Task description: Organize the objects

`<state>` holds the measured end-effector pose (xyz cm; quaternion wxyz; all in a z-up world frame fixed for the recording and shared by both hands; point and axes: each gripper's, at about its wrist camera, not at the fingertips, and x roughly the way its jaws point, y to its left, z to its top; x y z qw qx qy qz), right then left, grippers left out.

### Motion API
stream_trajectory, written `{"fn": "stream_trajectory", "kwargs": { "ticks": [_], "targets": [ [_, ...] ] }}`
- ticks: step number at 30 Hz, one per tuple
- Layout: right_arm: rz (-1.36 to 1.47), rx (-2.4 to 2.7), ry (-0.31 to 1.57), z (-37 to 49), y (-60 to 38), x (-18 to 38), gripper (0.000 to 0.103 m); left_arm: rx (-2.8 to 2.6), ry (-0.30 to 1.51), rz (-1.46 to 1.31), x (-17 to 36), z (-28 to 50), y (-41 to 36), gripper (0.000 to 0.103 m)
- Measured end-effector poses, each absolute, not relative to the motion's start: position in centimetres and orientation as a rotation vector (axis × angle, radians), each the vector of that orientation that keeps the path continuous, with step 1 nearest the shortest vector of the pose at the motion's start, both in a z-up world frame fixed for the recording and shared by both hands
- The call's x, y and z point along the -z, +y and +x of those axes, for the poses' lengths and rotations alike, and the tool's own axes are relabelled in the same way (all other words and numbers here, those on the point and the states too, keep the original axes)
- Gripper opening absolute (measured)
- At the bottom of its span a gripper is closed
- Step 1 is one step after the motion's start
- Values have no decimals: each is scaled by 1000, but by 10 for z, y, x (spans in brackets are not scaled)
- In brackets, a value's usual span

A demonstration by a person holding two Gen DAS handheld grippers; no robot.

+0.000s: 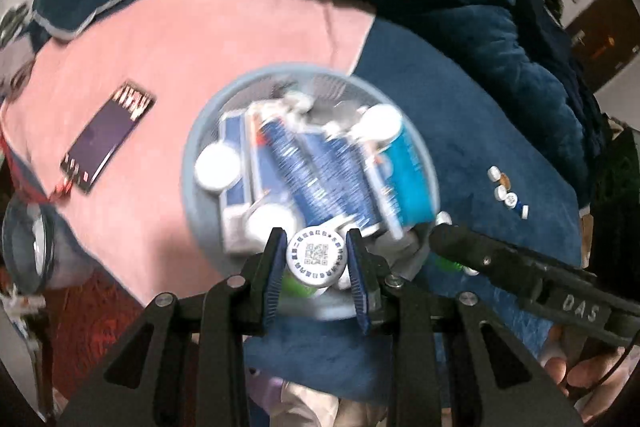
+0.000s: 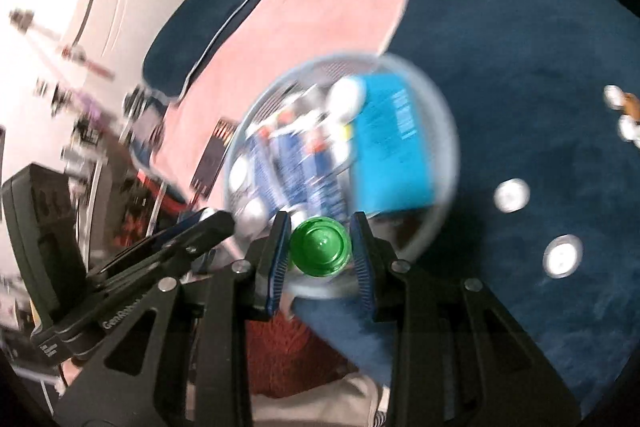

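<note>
My left gripper (image 1: 316,259) is shut on a bottle with a white cap (image 1: 315,258) that bears a printed code. My right gripper (image 2: 320,253) is shut on a bottle with a green cap (image 2: 320,251). Both hang over the near rim of a round grey-blue basket (image 1: 208,115), also seen as the basket (image 2: 444,115) in the right wrist view. The basket holds blue boxes (image 1: 308,171), a cyan box (image 2: 392,151) and white-capped bottles (image 1: 218,167). The right gripper's black finger (image 1: 480,251) reaches in from the right in the left wrist view; the left gripper's finger (image 2: 192,235) shows at left in the right wrist view.
The basket rests on a bed with a pink sheet (image 1: 192,39) and a dark blue blanket (image 1: 480,131). A dark flat packet (image 1: 108,139) lies on the pink sheet. Small white caps (image 1: 506,193) and two round white lids (image 2: 512,195) lie on the blanket at right.
</note>
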<state>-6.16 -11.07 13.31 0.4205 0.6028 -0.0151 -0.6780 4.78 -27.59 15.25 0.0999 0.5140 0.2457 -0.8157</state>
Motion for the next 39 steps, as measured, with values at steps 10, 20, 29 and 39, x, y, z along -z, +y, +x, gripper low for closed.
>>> {"fn": "stream_trajectory", "kwargs": {
  "ticks": [10, 20, 29, 39],
  "targets": [
    [1639, 1635, 24, -35, -136, -98, 32, 2358, 830, 1641, -120, 45, -283, 30],
    [1697, 1684, -13, -48, -124, -88, 33, 2281, 827, 1681, -108, 46, -287, 76],
    [1699, 1733, 6, -52, -107, -90, 76, 2239, 733, 1590, -123, 55, -295, 102],
    [1676, 1791, 91, -55, -98, -90, 103, 2199, 504, 1624, -125, 51, -286, 102]
  ]
}}
